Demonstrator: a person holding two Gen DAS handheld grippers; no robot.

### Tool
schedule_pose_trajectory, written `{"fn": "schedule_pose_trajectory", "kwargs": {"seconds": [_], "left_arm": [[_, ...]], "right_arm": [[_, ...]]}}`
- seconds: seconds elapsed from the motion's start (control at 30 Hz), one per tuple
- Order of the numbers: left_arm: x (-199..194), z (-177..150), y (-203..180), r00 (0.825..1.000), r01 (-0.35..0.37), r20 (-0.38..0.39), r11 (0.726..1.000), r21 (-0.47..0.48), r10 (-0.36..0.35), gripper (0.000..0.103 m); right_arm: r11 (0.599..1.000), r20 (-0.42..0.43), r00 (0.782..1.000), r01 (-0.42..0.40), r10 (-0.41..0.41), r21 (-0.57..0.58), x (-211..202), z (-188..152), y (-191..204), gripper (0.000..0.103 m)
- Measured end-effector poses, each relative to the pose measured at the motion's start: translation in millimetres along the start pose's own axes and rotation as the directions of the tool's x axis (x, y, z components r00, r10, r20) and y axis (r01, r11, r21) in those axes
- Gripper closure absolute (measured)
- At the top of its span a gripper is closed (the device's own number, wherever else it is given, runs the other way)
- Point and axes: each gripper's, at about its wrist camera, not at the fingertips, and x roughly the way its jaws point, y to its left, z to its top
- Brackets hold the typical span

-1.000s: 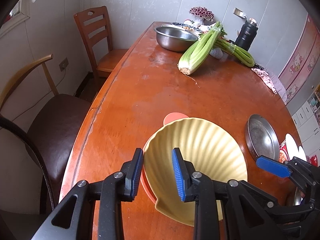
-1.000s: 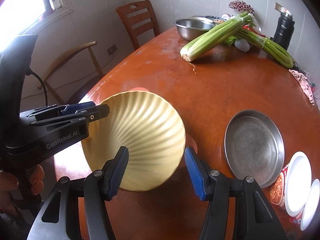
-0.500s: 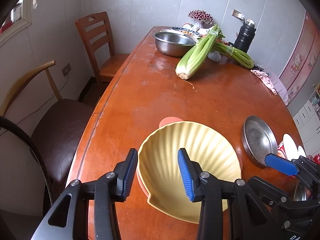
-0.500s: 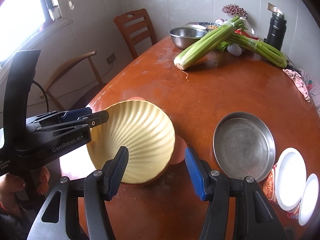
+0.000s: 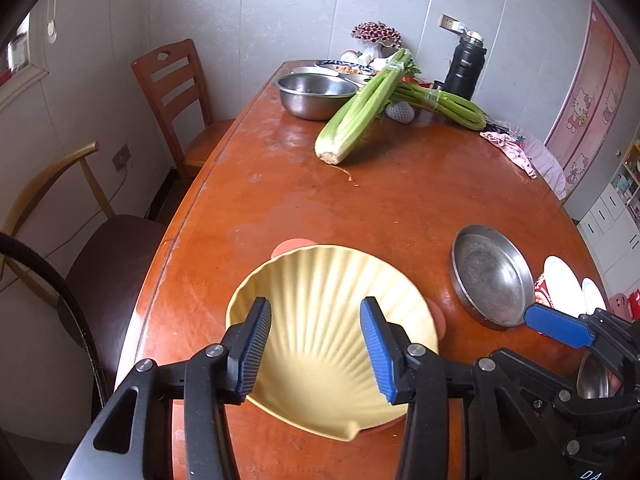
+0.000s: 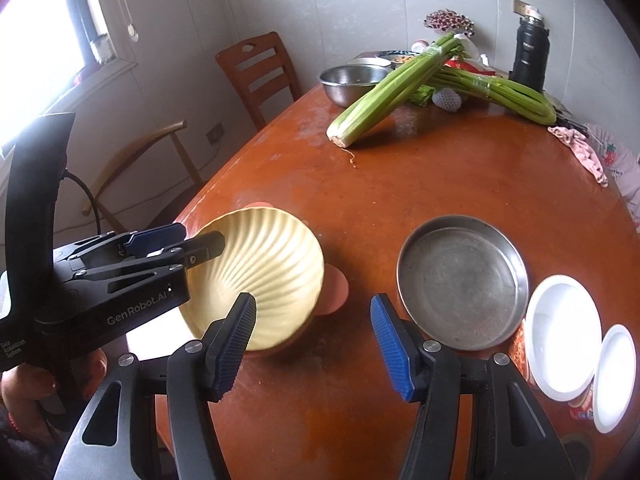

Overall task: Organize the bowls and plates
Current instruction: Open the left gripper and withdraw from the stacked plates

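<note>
Two handheld grippers are seen nearest the cameras. Left gripper [image 5: 316,346]: blue-padded jaws partly apart and opening, framing the yellow ribbed shell-shaped bowl [image 5: 332,344] from above, but no pad is seen pressing on it; nothing held. Right gripper [image 6: 314,342]: jaws also opening, moderately wide, only bare tabletop between them; nothing held. A hand [image 6: 24,392] is glimpsed gripping the left tool's handle at the frame edge.

Yellow bowl is seated on an orange-pink plastic dish with round tab handles [image 6: 335,292], near the front-left edge of the red-brown wooden table [image 5: 400,200]. Nesting judged deliberate: stacking saves space, and the bowl appears released onto it. Stack looks slightly tilted; exact seating cannot be told.

Just right of it, apart, a shallow round steel pan [image 6: 460,280] lies flat and empty, likely next for stacking. Beyond its right side, two white round lids [image 6: 564,336] are seen on red printed cups, near the table edge.

Mid-table is left bare, probably as working room. Farther back, a celery bunch [image 5: 360,112] is propped against a deep steel mixing bowl [image 5: 316,94]; a second green bundle, a black thermos flask [image 5: 466,64] and a pink cloth [image 5: 508,146] are pushed to the far end, away from the dishware. Two chairs stand at the table's left.
</note>
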Motion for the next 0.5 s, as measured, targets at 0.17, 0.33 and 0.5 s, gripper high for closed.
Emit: {"fn": "schedule_pose_trajectory", "kwargs": {"seconds": [0.17, 0.33, 0.5], "left_arm": [[0, 3, -18, 1.0, 0.01, 0.002, 1.0, 0.028, -0.01, 0.056], [4, 5, -40, 1.0, 0.028, -0.005, 0.998, 0.059, -0.028, 0.056], [9, 8, -64, 0.999, 0.035, -0.019, 0.994, 0.102, -0.034, 0.056]], "right_arm": [[0.999, -0.001, 1.0, 0.004, -0.004, 0.053, -8, -8, -17, 0.037], [0.993, -0.012, 1.0, 0.018, -0.017, 0.119, -14, -16, -41, 0.037], [0.982, -0.032, 0.999, 0.019, -0.013, 0.19, -16, -29, -65, 0.037]]}}
